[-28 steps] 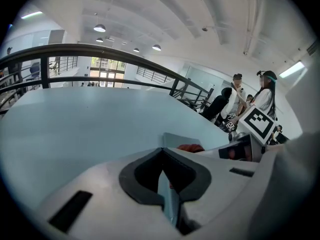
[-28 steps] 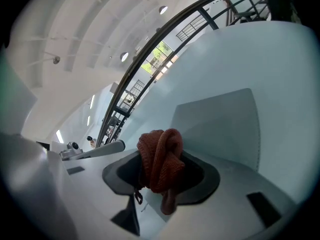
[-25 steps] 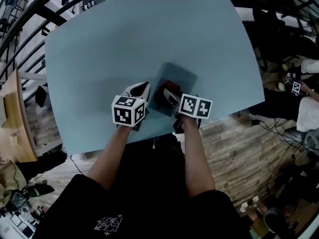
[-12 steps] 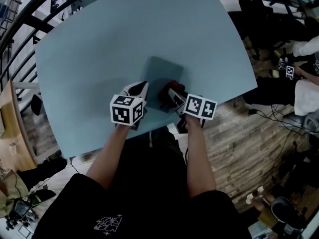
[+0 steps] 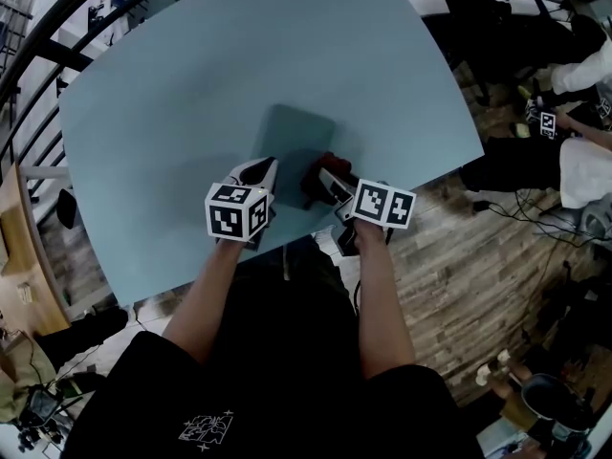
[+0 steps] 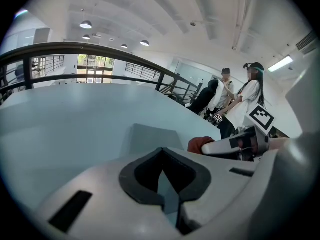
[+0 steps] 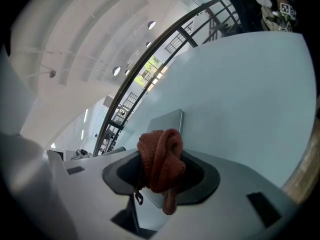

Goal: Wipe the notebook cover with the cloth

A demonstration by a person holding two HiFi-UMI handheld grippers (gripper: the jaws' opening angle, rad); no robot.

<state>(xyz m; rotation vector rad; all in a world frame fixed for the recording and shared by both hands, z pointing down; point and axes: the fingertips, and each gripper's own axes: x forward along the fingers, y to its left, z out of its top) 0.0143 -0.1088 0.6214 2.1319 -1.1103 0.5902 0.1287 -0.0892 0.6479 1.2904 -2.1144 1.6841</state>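
Notebook [image 5: 290, 140] sits just upper left of the right tongs [image 5: 323, 176], which pinch the red cloth [image 7: 159, 159] at its near edge; left tongs [image 6: 161, 155] are pressed together, empty.

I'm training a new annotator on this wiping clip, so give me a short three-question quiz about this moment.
1. True or false: the left tongs are shut with nothing between them.
2. Which tongs grip the red cloth? A) left B) right C) neither
3. What does the notebook lie on?

Key:
1. True.
2. B: the right tongs hold it bunched up.
3. The light blue table.
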